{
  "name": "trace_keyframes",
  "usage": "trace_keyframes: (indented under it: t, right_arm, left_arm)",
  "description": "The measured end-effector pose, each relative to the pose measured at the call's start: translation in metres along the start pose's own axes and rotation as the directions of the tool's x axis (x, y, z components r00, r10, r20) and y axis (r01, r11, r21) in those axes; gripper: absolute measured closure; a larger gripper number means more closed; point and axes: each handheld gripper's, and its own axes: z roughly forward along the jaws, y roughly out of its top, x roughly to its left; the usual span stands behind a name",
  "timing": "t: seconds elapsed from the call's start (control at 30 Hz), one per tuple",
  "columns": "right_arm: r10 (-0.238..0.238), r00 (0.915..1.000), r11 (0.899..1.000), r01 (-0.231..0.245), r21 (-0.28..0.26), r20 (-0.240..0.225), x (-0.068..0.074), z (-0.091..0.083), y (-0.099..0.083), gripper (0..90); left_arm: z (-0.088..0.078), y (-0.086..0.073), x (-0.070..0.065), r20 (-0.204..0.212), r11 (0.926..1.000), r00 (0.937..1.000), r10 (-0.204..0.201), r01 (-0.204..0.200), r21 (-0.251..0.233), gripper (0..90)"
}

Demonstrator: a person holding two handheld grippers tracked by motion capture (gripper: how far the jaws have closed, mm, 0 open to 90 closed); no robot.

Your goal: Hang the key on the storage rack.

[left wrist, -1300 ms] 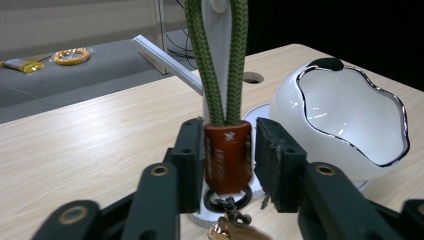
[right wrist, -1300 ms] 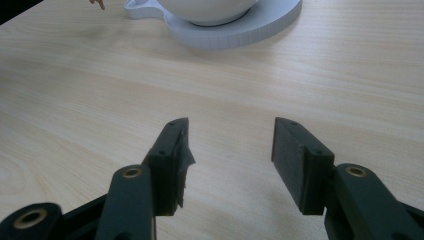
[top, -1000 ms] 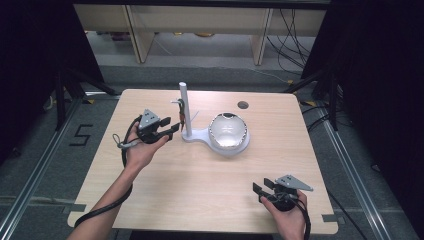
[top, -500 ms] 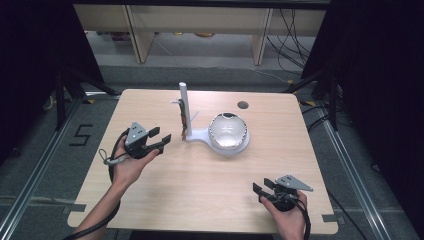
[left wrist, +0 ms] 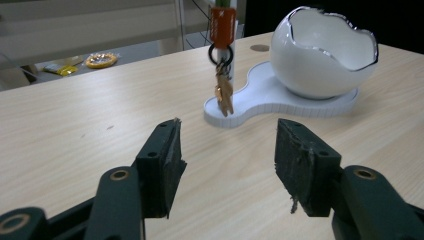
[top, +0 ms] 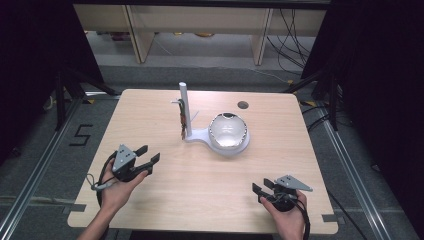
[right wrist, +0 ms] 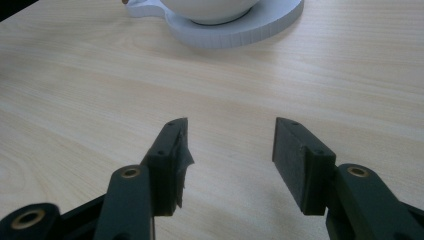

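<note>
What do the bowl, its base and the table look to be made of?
Bowl: glossy white, probably glazed ceramic or hard plastic; smooth sheen, jagged eggshell-like rim with a silvery edge. In the high view its inside looks mirror-like. Base: matte white plastic, likely; fine ridges run along its side. Table: pale wood or wood-look laminate, grain lines visible, low sheen.
</note>
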Motion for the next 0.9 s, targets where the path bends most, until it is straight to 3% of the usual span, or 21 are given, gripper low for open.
trace_keyframes:
  t: [0.03,0.07,0.13,0.2,0.3,0.47,0.6,0.77,0.9]
  right_arm:
    - [-0.007,0.9999,1.0,0.007,0.007,0.008,0.0,-0.001,0.0,49.1]
    - [-0.046,0.9989,0.999,0.047,-0.004,0.01,-0.003,0.0,0.0,49.1]
    - [-0.042,0.9991,0.999,0.042,-0.006,0.004,-0.003,0.0,0.001,49.1]
    - [-0.048,0.9987,0.999,0.048,-0.003,0.02,-0.003,0.001,0.0,49.0]
    - [-0.036,0.9994,0.999,0.035,-0.006,-0.003,-0.002,0.002,0.0,49.0]
    - [-0.051,0.9986,0.999,0.051,-0.008,0.016,-0.003,0.003,0.0,48.9]
    - [-0.05,0.9987,0.999,0.05,-0.009,0.01,-0.004,0.001,0.0,48.8]
    - [-0.043,0.9991,0.999,0.043,-0.004,-0.002,-0.004,0.002,-0.001,48.6]
    - [-0.038,0.9993,0.999,0.038,-0.002,-0.007,-0.004,0.002,-0.001,48.5]
  left_arm:
    - [-0.002,-0.003,0.0,-0.003,1.0,1.0,-0.007,0.007,0.001,43.0]
    - [-0.004,-0.01,0.001,-0.004,1.0,1.0,-0.006,0.006,0.0,42.8]
    - [-0.006,-0.014,0.001,-0.018,0.9998,0.9998,-0.012,0.013,0.013,42.2]
    - [-0.009,-0.029,0.003,-0.018,0.9998,0.9998,-0.012,0.012,0.014,42.0]
    - [-0.014,-0.039,0.005,-0.046,0.9991,0.9986,-0.025,0.027,0.032,41.2]
    - [-0.018,-0.051,0.007,-0.062,0.9992,0.9975,-0.033,0.035,0.02,40.6]
    - [-0.02,-0.053,0.006,-0.077,0.9986,0.9958,-0.05,0.051,0.013,39.8]
    - [-0.021,-0.053,0.003,-0.086,0.9996,0.996,-0.024,0.025,0.013,39.2]
    - [-0.02,-0.053,0.002,-0.1,0.9995,0.9947,-0.025,0.027,0.017,37.0]
